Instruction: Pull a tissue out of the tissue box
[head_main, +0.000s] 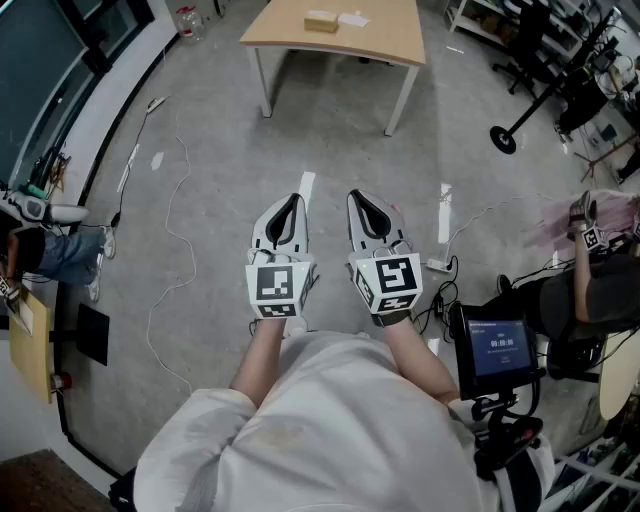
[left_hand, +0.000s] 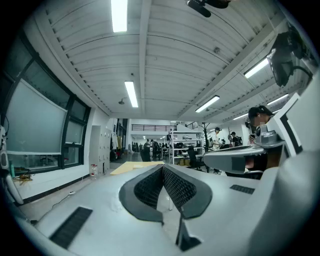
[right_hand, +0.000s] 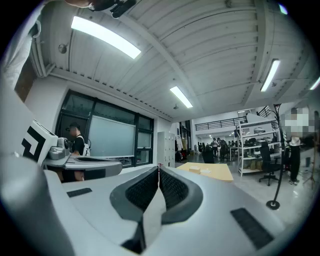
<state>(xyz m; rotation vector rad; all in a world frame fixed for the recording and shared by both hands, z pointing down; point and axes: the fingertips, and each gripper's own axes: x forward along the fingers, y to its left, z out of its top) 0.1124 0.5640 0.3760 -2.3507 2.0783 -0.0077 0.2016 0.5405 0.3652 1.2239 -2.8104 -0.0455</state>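
Observation:
A light wooden table stands far ahead across the floor. On it lie a tan tissue box and a white sheet beside it. My left gripper and right gripper are held side by side close to my body, over bare floor and well short of the table. Both are shut with nothing between the jaws. In the right gripper view the gripper points toward the table, where the box shows small. In the left gripper view the shut gripper partly hides the table.
Grey floor with loose cables and a power strip lies between me and the table. A black stand base is at the right. A small monitor sits by my right elbow. People sit at the far left and right.

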